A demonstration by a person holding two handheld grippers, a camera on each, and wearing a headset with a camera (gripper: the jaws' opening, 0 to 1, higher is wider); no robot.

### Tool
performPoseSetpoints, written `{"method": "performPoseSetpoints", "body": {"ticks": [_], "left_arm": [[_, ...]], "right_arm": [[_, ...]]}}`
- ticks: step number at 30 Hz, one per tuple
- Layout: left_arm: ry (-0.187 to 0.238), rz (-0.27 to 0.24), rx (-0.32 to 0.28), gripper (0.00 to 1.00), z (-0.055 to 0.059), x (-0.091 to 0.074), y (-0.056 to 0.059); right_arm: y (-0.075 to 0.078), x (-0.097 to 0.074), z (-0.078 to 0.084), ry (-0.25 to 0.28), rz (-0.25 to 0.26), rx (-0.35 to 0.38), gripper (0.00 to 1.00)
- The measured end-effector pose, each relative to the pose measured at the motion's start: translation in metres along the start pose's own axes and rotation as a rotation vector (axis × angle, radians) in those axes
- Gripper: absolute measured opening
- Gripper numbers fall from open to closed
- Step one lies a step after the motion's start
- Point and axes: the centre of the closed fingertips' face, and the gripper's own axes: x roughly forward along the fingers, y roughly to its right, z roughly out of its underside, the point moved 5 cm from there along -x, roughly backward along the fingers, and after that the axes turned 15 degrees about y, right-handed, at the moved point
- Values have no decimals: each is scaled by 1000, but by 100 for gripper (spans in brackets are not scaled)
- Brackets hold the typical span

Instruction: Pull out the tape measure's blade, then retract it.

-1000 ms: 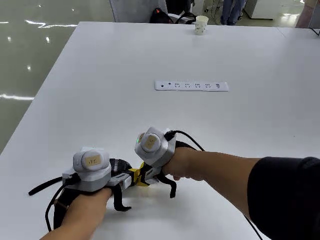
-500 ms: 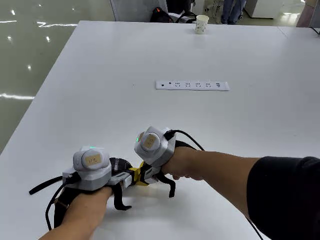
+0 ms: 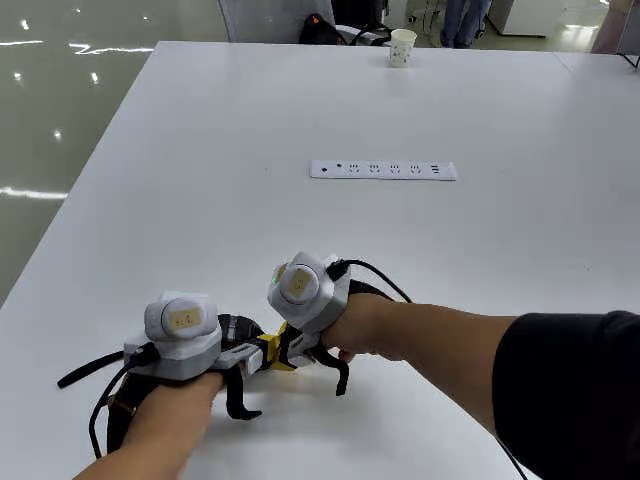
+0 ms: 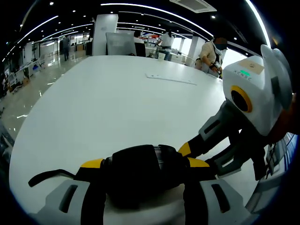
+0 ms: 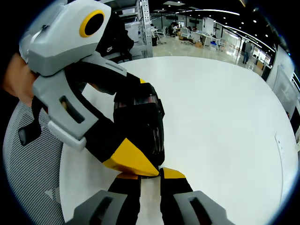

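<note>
Low and left in the head view, on the near part of the white table [image 3: 200, 200], the two grippers meet tip to tip around the tape measure [image 3: 238, 329]. The left gripper [image 4: 144, 163] pinches the black case from both sides. In the left gripper view its yellow-tipped fingers [image 4: 92, 163] hug the case at the bottom centre of the frame. The right gripper [image 5: 150, 174] comes in from the right of that frame. In its own view its fingers [image 5: 174, 174] are drawn close together with a thin gap, the tips right at the case's lower edge, bottom centre. Whether they nip the blade's end I cannot tell. A black strap [image 3: 85, 372] trails toward the lower left edge of the head view. A power strip [image 3: 383, 171] lies at the centre of the frame, well apart from the grippers. A paper cup [image 3: 402, 48] stands at the top edge.
</note>
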Motion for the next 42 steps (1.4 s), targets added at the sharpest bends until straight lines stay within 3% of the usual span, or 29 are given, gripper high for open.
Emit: {"method": "performPoseSetpoints", "body": {"ticks": [3,11,18,24,28,32,37,42], "left_arm": [[15,0,15,64,0,0,1],[-20,35,48,64,0,0,1],[-32,40,42,65,-1,0,1],[-47,43,71,64,-5,-1,3],[-35,59,76,63,-13,-1,2],[-43,96,36,67,-16,0,5],[-57,131,32,76,-14,0,6],[-67,242,125,91,-10,-7,8]], "right_arm": [[0,0,0,10,8,-2,12],[-2,-2,1,27,33,11,14],[-2,-8,-2,52,47,22,16],[-4,-14,1,51,53,17,15],[-4,-18,2,57,60,28,15],[-4,-23,4,63,65,29,16],[-6,-31,6,61,70,18,18],[-12,-44,13,110,99,49,19]]}}
